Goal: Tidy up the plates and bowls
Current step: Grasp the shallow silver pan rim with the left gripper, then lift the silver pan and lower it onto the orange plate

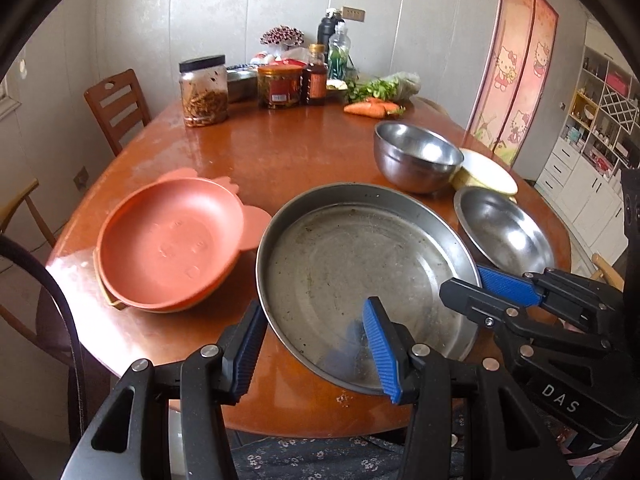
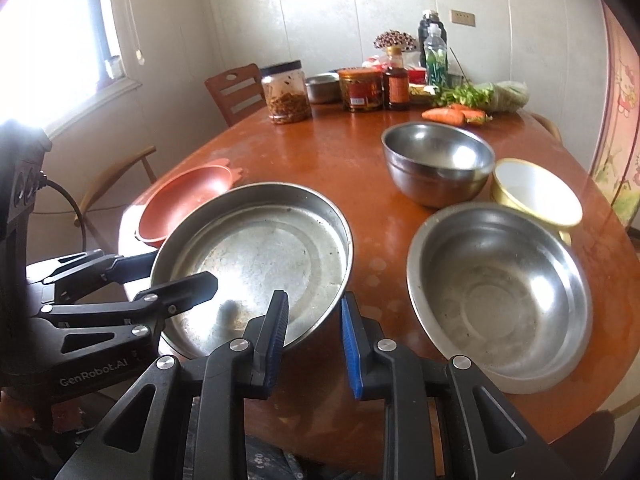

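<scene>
Item: steel pan (image 1: 360,276), near desk (image 1: 280,152) edge. My left claw (image 1: 316,344) and right claw (image 2: 314,334) straddle its rim, both apart. Risk: uneven clamping tips it onto the orange bowl (image 1: 168,248) beside.

Orange plate (image 1: 168,248), silver pan (image 1: 360,272), blue-padded fingers (image 1: 380,352).

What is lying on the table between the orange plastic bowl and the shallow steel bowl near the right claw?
The big flat steel pan lies between the orange bowl and the shallow steel bowl. The right wrist view shows it clearly, with both open claws straddling its near rim.
</scene>
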`<state>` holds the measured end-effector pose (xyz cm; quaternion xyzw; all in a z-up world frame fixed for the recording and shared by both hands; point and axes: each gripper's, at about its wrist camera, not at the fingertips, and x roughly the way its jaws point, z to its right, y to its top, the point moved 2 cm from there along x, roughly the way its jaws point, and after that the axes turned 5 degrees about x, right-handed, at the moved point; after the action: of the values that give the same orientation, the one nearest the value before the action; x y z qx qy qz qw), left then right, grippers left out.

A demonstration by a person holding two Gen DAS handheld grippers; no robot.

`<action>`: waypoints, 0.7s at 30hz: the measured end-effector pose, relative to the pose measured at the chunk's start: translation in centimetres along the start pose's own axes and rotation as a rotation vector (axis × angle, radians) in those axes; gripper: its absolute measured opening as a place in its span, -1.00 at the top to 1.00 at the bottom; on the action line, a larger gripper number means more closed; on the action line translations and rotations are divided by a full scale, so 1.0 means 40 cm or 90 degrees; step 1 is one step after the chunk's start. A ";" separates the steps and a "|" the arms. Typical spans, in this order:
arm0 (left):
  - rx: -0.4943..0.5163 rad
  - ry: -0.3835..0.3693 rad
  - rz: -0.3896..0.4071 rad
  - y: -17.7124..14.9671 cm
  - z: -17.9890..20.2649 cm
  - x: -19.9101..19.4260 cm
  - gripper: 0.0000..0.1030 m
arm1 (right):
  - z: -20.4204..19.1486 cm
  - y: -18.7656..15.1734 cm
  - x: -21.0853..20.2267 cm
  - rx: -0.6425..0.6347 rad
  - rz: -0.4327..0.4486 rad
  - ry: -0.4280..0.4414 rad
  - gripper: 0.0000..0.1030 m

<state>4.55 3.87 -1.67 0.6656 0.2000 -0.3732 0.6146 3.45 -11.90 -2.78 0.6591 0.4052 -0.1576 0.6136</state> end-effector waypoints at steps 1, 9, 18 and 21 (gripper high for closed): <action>-0.004 0.003 0.005 0.004 -0.007 -0.009 0.04 | -0.007 0.005 -0.003 -0.002 0.003 0.004 0.47; -0.028 0.031 0.035 0.018 -0.064 -0.063 0.04 | -0.066 0.044 -0.006 -0.029 0.018 0.033 0.46; -0.034 0.071 0.064 0.050 -0.127 -0.117 0.04 | -0.135 0.099 0.007 -0.056 0.035 0.061 0.46; -0.034 0.081 0.071 0.061 -0.142 -0.127 0.04 | -0.154 0.118 0.011 -0.065 0.042 0.067 0.46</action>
<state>4.51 9.94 3.55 0.6813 0.2112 -0.2900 0.6380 5.38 -5.57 1.33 0.6473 0.4221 -0.0815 0.6294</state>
